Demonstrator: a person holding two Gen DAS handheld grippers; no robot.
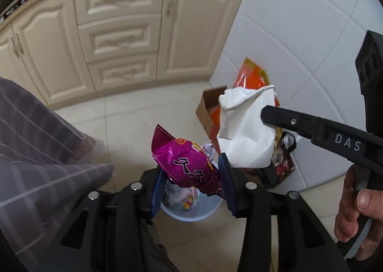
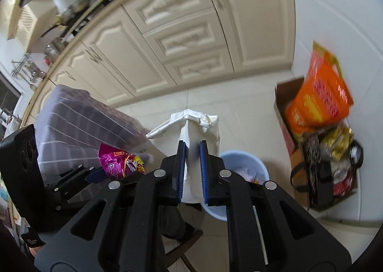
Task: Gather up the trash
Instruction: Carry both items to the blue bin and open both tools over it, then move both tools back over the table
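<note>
Left gripper: my left gripper is clamped on a purple snack bag, blue pads pressing both sides of it.
Purple snack bag: I see it crumpled and standing up out of the jaws, held in the air straight over the blue bin; in the right wrist view the same bag shows at the left, beside the grey checked cloth.
Right gripper: my right gripper is squeezed shut on a white paper bag, the pads pinching its lower part.
White paper bag: it hangs upright with its folded top above the fingers, in the air just beside the bin's rim; from the left wrist view it sits to the right of the purple bag, close but apart.
Blue bin: it stands on the tiled floor, with some wrappers already inside.
Cardboard box: an open box rests on the floor by the white wall, holding an orange bag and other packaging.
Cabinets: cream cabinet doors and drawers run along the far edge of the floor.
Hand: my right hand wraps the gripper's handle at the right edge of the left wrist view.
</note>
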